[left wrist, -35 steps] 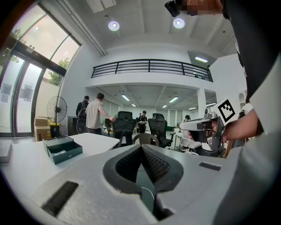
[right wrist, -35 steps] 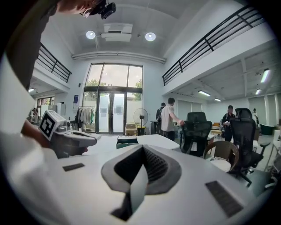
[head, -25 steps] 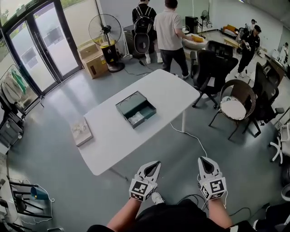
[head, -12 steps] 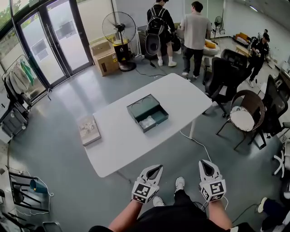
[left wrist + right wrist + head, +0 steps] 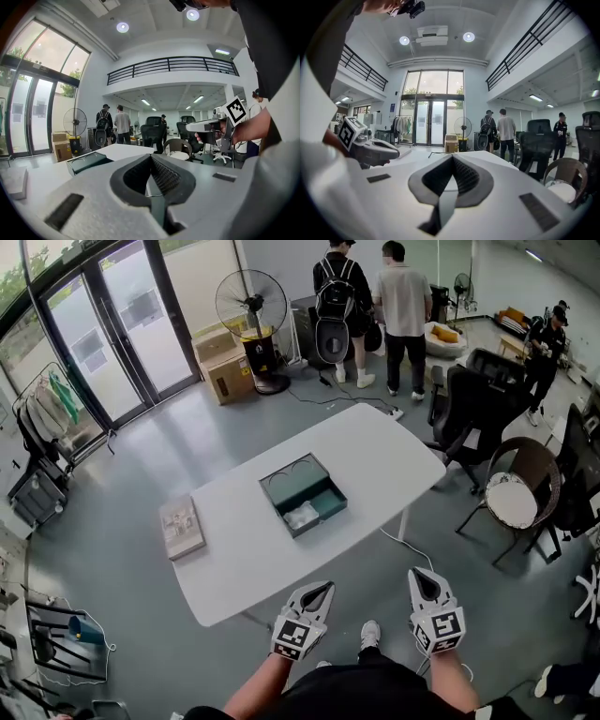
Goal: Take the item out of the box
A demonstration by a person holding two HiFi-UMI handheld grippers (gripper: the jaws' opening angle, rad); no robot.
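A dark green open box [image 5: 302, 491] lies in the middle of the white table [image 5: 375, 451]. In its near compartment rests a pale item [image 5: 302, 516]. Both grippers hang in front of my body, short of the table's near edge and well apart from the box. My left gripper [image 5: 325, 586] is shut with nothing in it, and so is my right gripper [image 5: 418, 572]. The left gripper view shows the box [image 5: 86, 161] far ahead beyond the closed jaw tips [image 5: 151, 156]. In the right gripper view the jaws [image 5: 452, 157] meet over the tabletop.
A flat beige slab [image 5: 182, 527] lies on the table's left end. Two people [image 5: 375, 296] stand behind the table near a floor fan [image 5: 248, 310] and cardboard boxes [image 5: 225, 371]. Office chairs [image 5: 478, 399] and a wicker chair [image 5: 520, 493] stand to the right. A cable [image 5: 412, 545] crosses the floor.
The head view has shifted, so the table and box sit slightly nearer and more centred. Both grippers stay shut and low in front of my body.
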